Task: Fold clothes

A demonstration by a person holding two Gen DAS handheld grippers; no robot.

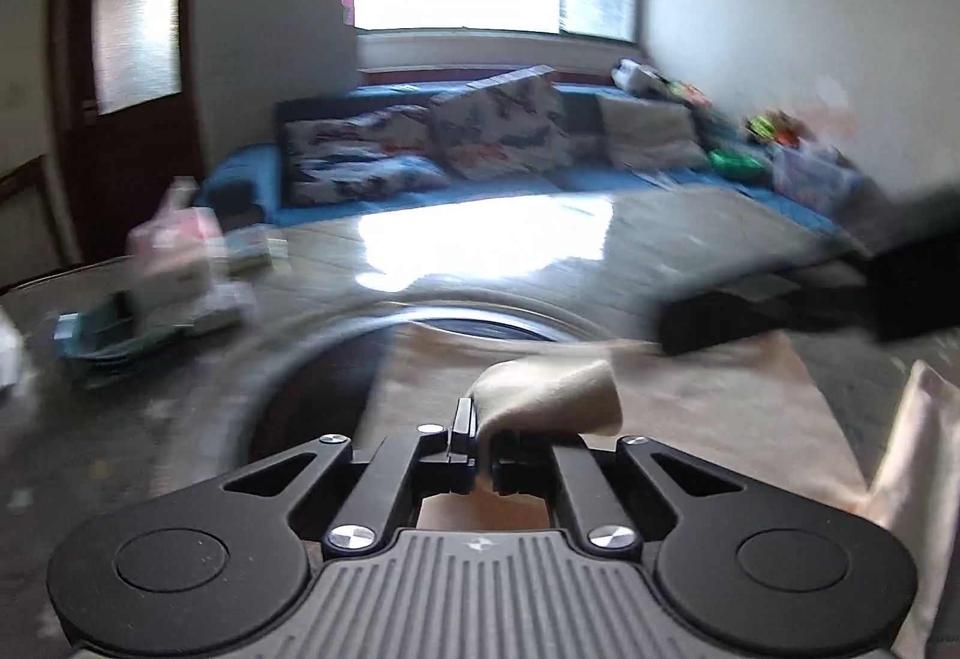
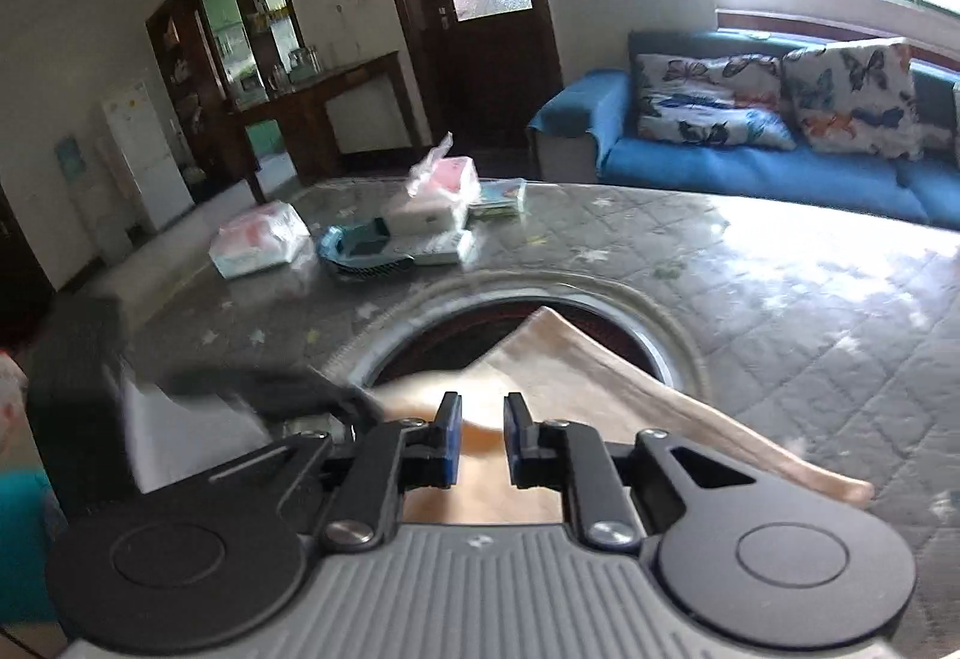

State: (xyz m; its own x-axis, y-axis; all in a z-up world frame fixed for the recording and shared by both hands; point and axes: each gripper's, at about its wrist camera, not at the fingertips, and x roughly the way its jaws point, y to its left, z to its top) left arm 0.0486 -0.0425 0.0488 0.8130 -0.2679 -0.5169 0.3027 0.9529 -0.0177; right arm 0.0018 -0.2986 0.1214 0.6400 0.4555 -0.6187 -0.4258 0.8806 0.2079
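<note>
The beige garment (image 1: 690,401) lies spread on the quilted table (image 2: 780,299), draped partly over the round dark opening (image 2: 516,335) in the table's middle. It is soft, pale cloth, and one fold is pulled up into a rounded hump. That hump is pinched in the left gripper (image 1: 480,443), whose jaws are clamped together on the fabric just this side of the opening. The right gripper (image 2: 483,440) hangs above the cloth with its jaws a little apart; garment shows through the gap, and the pads are not pressing on it.

The left view is badly smeared: the packets (image 1: 174,275) beyond the opening on its left are only pale blurs there. The garment's near edge is hidden under both tools, so what kind of garment it is I cannot tell.

From the right wrist those packets (image 2: 432,203) come out sharp, and a long strip of cloth runs off rightward from the opening. The left view alone shows the pinched fold.
</note>
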